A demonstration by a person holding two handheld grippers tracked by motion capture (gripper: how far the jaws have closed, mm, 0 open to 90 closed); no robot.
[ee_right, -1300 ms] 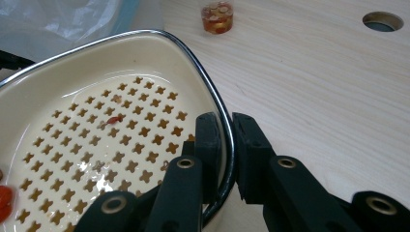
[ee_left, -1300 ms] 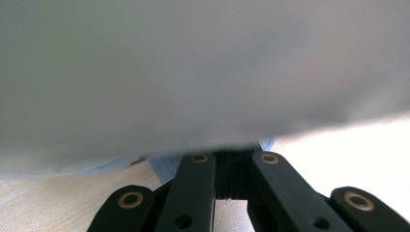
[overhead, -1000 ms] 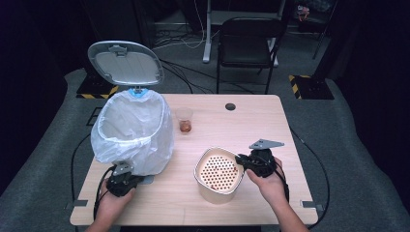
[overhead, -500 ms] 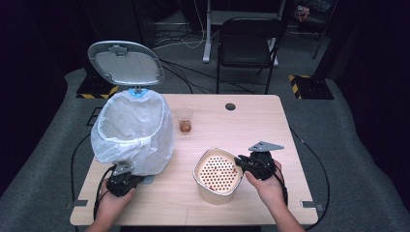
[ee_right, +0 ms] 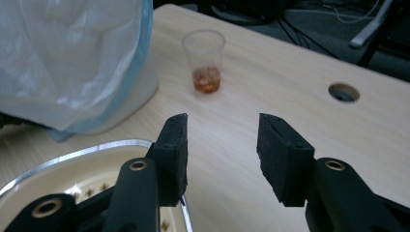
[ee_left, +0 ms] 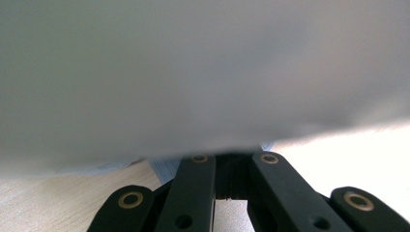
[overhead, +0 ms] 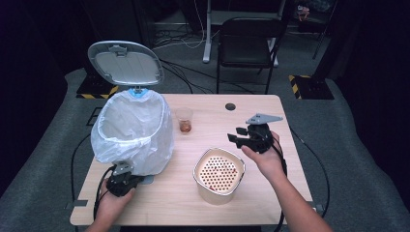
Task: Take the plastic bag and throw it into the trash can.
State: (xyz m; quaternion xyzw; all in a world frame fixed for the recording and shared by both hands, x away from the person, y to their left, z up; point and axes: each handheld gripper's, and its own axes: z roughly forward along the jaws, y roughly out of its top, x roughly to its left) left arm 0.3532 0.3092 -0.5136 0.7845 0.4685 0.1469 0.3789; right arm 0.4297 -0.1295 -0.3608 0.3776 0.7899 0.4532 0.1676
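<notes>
A bin lined with a white bag stands at the table's left, its grey lid raised. My left gripper lies at the bin's foot; in the left gripper view its arms run together under the bag, which hides the tips. A cream perforated basket with a metal rim sits front centre, crumbs inside. My right gripper hovers above the table, right of and behind the basket. Its jaws have just been opening and stand apart with nothing between them.
A clear plastic cup with brown bits at its bottom stands between bin and right gripper, ahead of the jaws. A round cable hole is in the table's far part. A black chair stands beyond the table.
The right gripper has let go of the basket's rim, opened, and risen up and away from the basket. The left gripper and the bin have stayed put.
</notes>
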